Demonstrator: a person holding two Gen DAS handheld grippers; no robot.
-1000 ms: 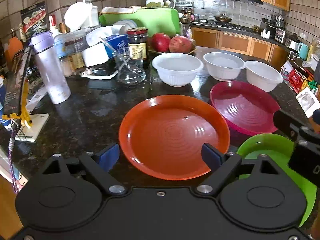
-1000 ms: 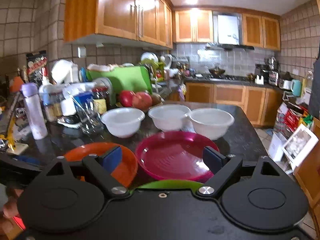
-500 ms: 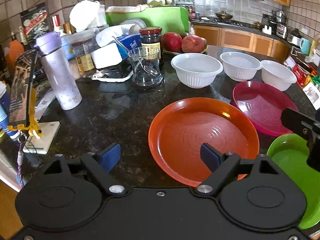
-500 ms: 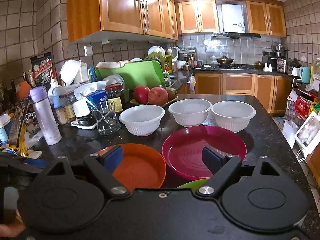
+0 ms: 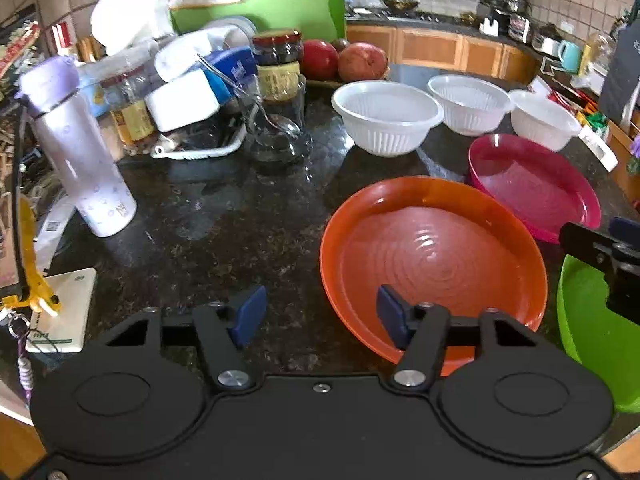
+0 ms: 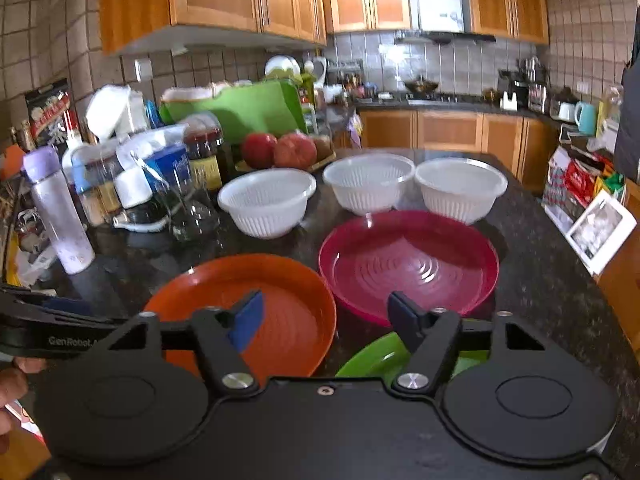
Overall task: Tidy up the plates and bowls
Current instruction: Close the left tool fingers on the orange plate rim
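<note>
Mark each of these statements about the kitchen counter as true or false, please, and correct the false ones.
1. Three white bowls stand in a row behind the plates. True.
2. The orange plate is stacked on the pink plate. False: they lie side by side on the dark counter.
3. The left claw is open and holds nothing. True.
4. The right claw is shut on the green plate. False: it is open and grips nothing; the green plate lies below it.
5. The purple-capped bottle lies on its side. False: it stands upright, left of the plates.
</note>
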